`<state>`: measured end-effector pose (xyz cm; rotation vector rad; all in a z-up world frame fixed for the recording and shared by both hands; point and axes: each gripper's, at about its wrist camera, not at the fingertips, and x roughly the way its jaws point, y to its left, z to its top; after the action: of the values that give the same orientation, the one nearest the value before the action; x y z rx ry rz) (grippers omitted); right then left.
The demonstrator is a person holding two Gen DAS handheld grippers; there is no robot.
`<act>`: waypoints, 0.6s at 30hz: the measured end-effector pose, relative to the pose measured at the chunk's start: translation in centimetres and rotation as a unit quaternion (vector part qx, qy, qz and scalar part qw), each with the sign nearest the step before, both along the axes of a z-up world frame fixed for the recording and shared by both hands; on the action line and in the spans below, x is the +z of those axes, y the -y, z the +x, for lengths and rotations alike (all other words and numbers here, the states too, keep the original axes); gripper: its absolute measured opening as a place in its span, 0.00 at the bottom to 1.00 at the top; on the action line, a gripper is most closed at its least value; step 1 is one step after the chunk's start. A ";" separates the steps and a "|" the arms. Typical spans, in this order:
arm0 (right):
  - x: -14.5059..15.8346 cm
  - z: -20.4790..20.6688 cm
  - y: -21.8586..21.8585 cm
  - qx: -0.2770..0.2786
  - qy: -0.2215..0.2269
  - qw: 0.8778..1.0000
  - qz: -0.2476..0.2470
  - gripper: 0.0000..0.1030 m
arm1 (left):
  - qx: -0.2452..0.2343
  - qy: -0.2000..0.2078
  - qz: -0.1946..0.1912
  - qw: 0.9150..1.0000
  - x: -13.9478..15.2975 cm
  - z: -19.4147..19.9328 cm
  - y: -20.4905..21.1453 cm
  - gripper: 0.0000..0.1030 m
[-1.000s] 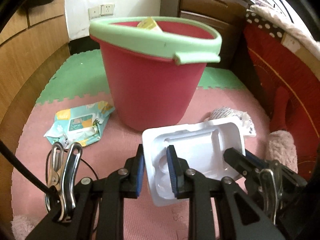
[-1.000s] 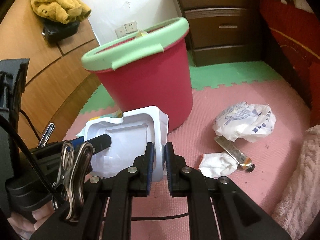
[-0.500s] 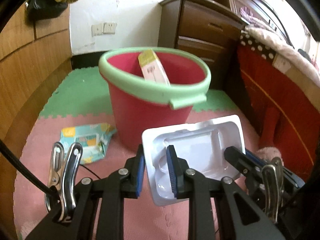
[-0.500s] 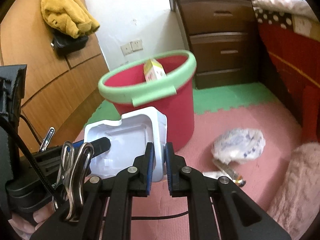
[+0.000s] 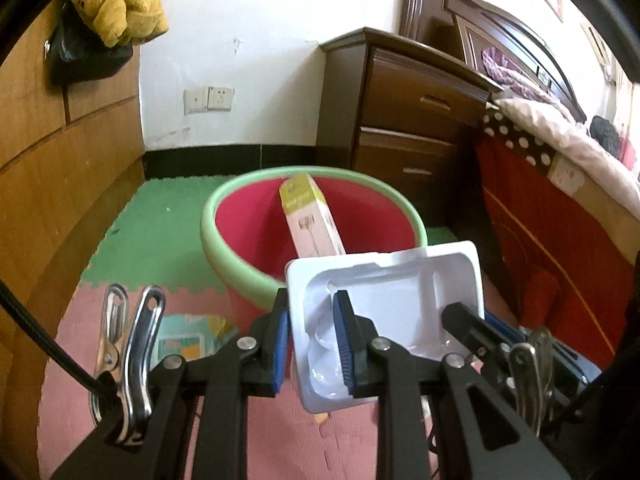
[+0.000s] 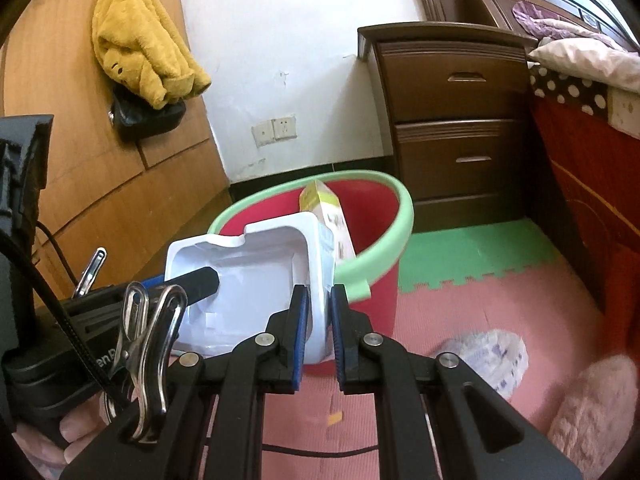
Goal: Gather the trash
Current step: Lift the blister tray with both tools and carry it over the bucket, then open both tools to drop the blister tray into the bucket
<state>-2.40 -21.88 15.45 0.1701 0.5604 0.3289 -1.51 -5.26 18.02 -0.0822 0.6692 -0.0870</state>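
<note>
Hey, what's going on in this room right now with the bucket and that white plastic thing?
A person is clearing trash off the floor with a handheld gripper in each hand. The left gripper and right gripper are both clamped on one white plastic tray, holding it in the air at the near rim of the red bucket, not yet dropped in. A slim carton leans inside the bucket already. A wipes pack and crumpled wrapper lie on the foam mat.
</note>
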 end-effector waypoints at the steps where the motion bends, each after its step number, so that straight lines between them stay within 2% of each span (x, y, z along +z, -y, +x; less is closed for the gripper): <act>1: 0.2 0.7 0.0 0.000 0.000 1.000 0.005 0.12 | 0.000 0.002 0.002 1.000 0.2 0.4 0.0 0.21; 8: 0.7 4.2 -0.5 -0.007 0.005 1.000 0.010 0.13 | 0.000 0.011 0.015 1.000 0.8 4.0 0.0 0.21; 18: 0.0 8.8 -1.5 -0.015 -0.002 1.000 -0.002 0.13 | 0.001 -0.003 0.017 1.000 -0.7 8.8 -0.5 0.21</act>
<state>6.37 -20.41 15.49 0.1750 0.5625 0.2993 7.32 -4.77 17.33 -0.0506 0.6758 -0.0731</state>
